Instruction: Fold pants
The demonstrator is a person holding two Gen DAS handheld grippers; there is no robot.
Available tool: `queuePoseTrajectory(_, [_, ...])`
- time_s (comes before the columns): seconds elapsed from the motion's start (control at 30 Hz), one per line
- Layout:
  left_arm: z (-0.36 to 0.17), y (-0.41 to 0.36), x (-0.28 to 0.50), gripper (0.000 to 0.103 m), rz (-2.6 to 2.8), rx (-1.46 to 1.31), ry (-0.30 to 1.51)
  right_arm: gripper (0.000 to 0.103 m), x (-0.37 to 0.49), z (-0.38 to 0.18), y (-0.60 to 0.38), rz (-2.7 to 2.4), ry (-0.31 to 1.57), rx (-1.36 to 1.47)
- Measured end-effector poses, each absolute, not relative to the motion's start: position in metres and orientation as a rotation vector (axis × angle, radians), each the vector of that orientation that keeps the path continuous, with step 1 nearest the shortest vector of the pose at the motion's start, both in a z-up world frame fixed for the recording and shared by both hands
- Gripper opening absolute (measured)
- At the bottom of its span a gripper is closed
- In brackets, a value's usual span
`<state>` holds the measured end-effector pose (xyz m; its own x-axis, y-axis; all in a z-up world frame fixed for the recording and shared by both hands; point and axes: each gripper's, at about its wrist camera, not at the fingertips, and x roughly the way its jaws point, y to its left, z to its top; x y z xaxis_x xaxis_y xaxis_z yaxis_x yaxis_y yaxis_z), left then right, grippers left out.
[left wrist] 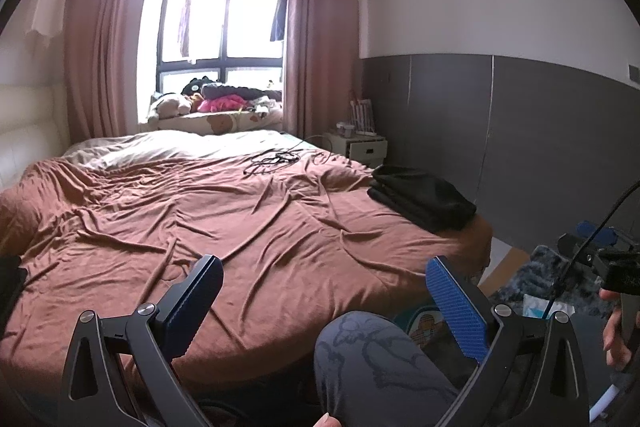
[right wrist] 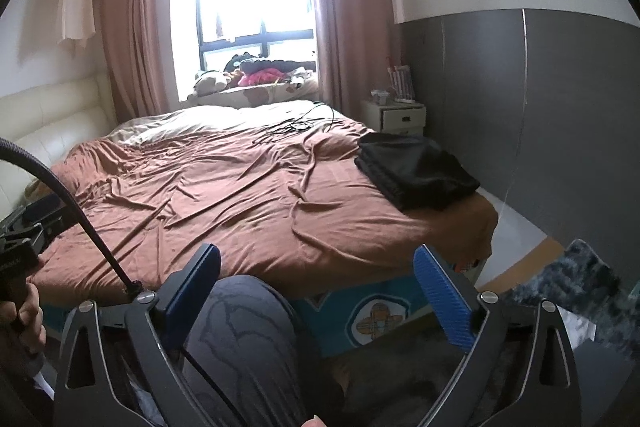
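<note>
Black pants (left wrist: 422, 201) lie folded in a neat stack at the right edge of the bed, near its foot corner; they also show in the right wrist view (right wrist: 416, 173). My left gripper (left wrist: 324, 307) is open and empty, held off the foot of the bed, far from the pants. My right gripper (right wrist: 318, 301) is open and empty too, over the person's knee at the bed's foot. The right gripper's body also shows in the left wrist view at the far right (left wrist: 608, 263).
The bed (left wrist: 200, 227) has a wrinkled brown cover. Black cables (left wrist: 276, 159) lie near its far side. A white nightstand (left wrist: 366, 147) stands by the grey wall panel. The person's grey-patterned knee (right wrist: 244, 339) is between my fingers. A dark fluffy rug (right wrist: 576, 287) lies at right.
</note>
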<state>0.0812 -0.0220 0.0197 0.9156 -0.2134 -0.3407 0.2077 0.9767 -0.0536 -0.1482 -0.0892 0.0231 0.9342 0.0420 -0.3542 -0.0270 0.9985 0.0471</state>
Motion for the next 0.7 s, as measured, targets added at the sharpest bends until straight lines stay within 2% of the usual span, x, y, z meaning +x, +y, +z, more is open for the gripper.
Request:
queuePoseTrajectory(0.17, [0.0199,-0.0226,0.0793,0.103,-0.216,-0.013,0.351,0.099,-0.1469,0.0202,-0.0867,0.041,0.368,0.042])
queuePoseTrajectory(0.2, [0.0202,-0.0223,0.0784,0.102,-0.218,-0.014,0.349,0.103,-0.1471,0.0199,-0.0864,0.04,0.366,0.042])
queuePoseTrajectory(0.7, [0.0236,-0.0249,0.0782,0.103,-0.219,-0.013,0.34,0.103,-0.1463,0.019,-0.0949,0.007,0.352,0.043])
